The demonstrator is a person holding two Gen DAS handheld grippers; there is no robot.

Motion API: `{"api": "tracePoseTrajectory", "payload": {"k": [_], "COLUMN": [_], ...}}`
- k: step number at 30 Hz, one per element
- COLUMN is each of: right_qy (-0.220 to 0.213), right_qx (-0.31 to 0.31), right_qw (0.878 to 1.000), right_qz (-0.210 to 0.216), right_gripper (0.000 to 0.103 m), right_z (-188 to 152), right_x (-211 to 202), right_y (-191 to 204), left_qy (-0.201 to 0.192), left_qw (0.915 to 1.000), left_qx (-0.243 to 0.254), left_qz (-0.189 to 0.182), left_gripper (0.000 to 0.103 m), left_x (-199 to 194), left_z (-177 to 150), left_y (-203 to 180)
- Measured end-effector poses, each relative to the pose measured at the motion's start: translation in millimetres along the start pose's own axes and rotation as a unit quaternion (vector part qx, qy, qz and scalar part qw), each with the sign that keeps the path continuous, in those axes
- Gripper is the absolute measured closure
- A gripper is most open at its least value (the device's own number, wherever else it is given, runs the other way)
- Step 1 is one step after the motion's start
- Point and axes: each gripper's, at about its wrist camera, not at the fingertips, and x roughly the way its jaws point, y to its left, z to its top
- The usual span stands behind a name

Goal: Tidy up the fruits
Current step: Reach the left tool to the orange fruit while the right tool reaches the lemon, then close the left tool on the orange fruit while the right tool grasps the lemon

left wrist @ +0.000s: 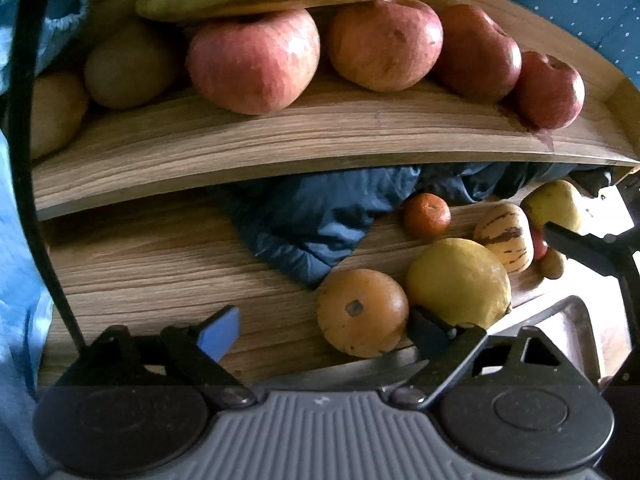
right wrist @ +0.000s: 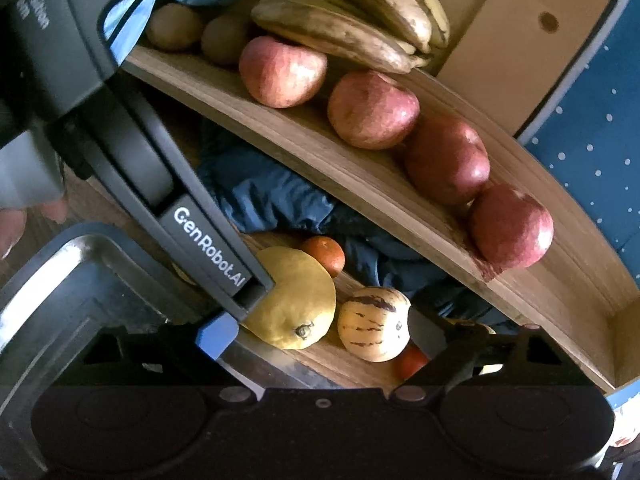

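In the left wrist view an orange persimmon [left wrist: 362,312] lies on the lower wooden board, inside my open left gripper [left wrist: 326,334]. It sits close to the right finger, and the blue left pad [left wrist: 220,336] stands well clear of it. A big yellow citrus fruit [left wrist: 458,280] rests against the persimmon. My right gripper [right wrist: 324,330] is open around a striped cream melon [right wrist: 374,328] and the yellow fruit [right wrist: 292,300]; its pads do not press on either. A small red fruit [right wrist: 412,362] and a tangerine [right wrist: 324,254] lie nearby.
The raised shelf [left wrist: 280,148] carries several red apples [left wrist: 256,60], brown-spotted bananas [right wrist: 360,12] and brownish fruits at its left end. A crumpled blue cloth [left wrist: 320,224] lies under it. A metal tray [right wrist: 60,280] sits near the front. The left gripper's casing [right wrist: 208,248] crosses the right wrist view.
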Motion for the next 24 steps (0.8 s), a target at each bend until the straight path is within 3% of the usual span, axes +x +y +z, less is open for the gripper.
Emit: {"api": "tracePoseTrajectory", "payload": {"k": [20, 24], "right_qy": [-0.017, -0.019], "right_qx": [-0.038, -0.04], "right_qw": [0.999, 0.999], "right_qz": [0.02, 0.026], "right_gripper": [0.039, 0.042], "right_z": [0.7, 0.9], "right_x": [-5.0, -4.5], "right_y": [11.3, 11.7], "left_qy": [0.006, 0.007], "left_qw": [0.9986, 0.9985], "left_qx": [-0.005, -0.007], "left_qz": [-0.052, -0.054], "left_gripper": [0.051, 0.051], "left_x": [-4.1, -3.1], "left_z": [-0.9, -2.1], "left_y": [-1.7, -1.8]}}
